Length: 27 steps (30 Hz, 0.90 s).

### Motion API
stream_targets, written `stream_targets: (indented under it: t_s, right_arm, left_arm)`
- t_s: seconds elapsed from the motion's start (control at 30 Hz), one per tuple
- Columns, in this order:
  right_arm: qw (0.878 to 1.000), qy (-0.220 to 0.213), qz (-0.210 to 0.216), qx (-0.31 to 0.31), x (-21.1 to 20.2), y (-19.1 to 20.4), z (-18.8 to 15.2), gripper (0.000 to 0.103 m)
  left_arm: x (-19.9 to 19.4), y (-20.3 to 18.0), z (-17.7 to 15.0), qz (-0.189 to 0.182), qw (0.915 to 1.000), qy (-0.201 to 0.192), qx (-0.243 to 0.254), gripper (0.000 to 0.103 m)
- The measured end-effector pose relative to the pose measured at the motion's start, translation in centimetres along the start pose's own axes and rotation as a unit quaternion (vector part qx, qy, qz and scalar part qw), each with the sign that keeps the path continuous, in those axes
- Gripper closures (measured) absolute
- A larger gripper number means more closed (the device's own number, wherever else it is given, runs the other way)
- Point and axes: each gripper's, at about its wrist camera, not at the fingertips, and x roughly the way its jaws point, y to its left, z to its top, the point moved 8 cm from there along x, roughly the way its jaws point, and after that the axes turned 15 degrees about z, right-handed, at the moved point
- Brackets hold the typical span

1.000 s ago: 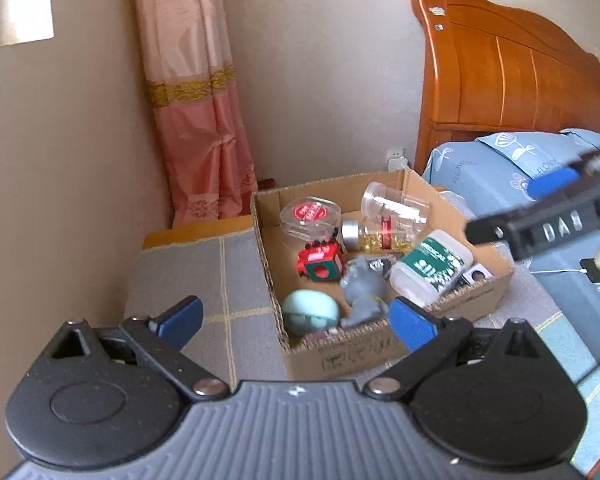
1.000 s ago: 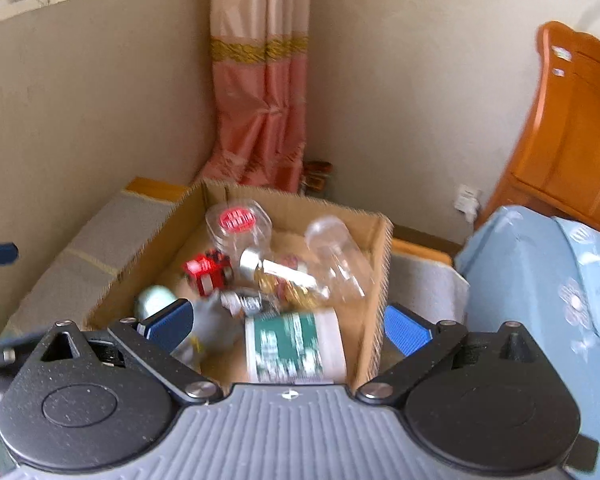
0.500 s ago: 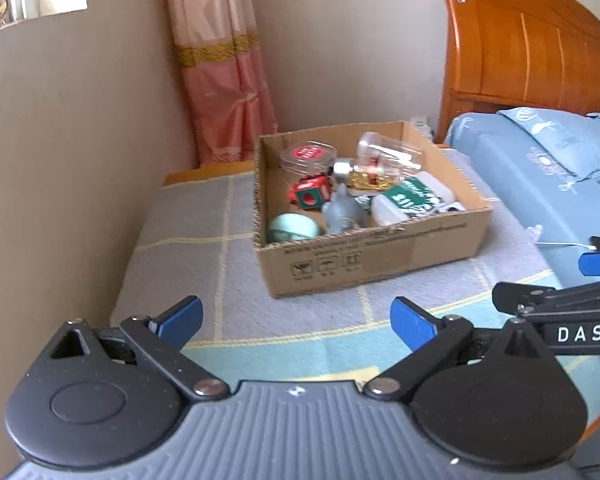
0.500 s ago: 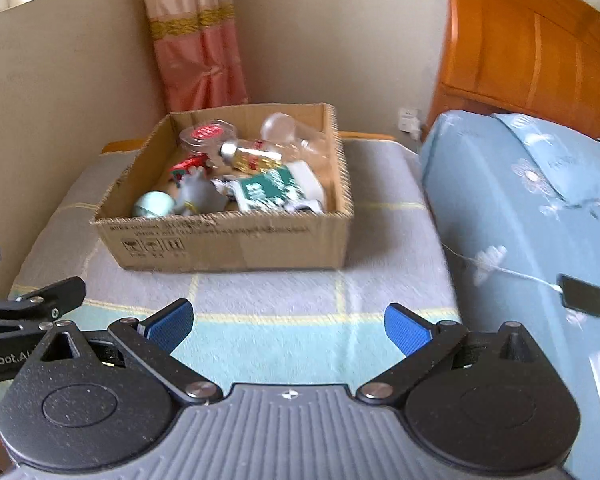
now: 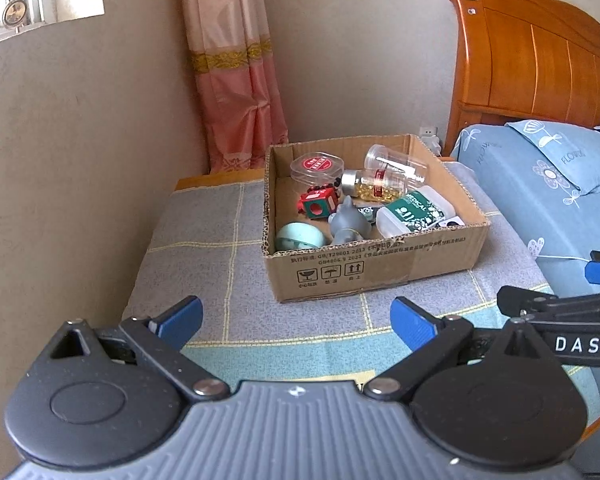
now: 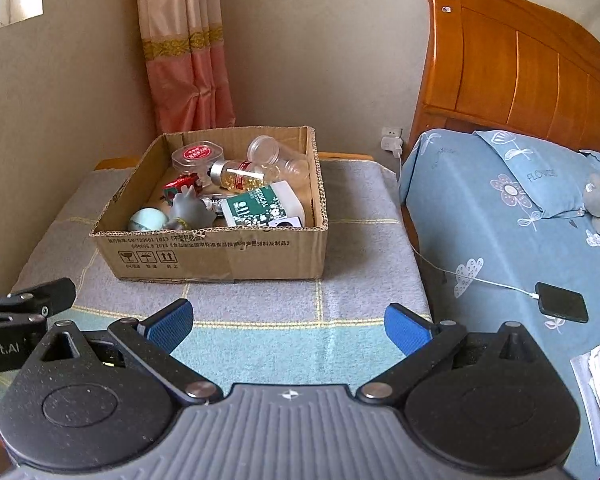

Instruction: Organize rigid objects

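1. On the blanket-covered desk (image 5: pixel 204 248), toward its far side, sits an open cardboard box (image 5: pixel 374 266) holding all the rigid items; a bed (image 6: pixel 500 232) with blue floral bedding lies to its right.
2. Inside the box: a clear round container with a red lid (image 5: pixel 317 165) at the far left, a clear jar (image 5: pixel 396 160) lying on its side at the far right, a small bottle of golden capsules (image 5: pixel 374 186) just in front of it, a red toy block (image 5: pixel 318 205), a grey figurine (image 5: pixel 350 224), a mint-green round case (image 5: pixel 300 237) in the near left corner, and a white bottle with a green label (image 5: pixel 416 210) lying at the near right.
3. Handling, as a judgement: all look light and stiff. The clear plastic pieces and the white bottle are probably smooth and slippery, best taken across the narrow body or cap. The figurine looks easiest to take at its waist (its ears seem too thin).
4. The items touch or overlap, so lifting one may shift its neighbours.
5. The left tongs (image 5: pixel 296 318) hover on the near side of the box, blue tips spread wide, holding nothing.
6. The right tongs (image 6: pixel 288 320) hover beside them to the right, also spread wide and empty, pointing at the box's near wall.
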Motion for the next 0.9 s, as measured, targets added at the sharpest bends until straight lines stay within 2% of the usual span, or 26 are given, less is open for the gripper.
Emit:
stream_targets:
  t_s: [0.9]
  right_arm:
    - [1.0,-0.01,0.0,0.0,-0.33,0.22,0.25,0.0]
  left_arm:
    - [-0.65,0.08,0.16,0.012,0.9999,-0.008,0.001,0.003]
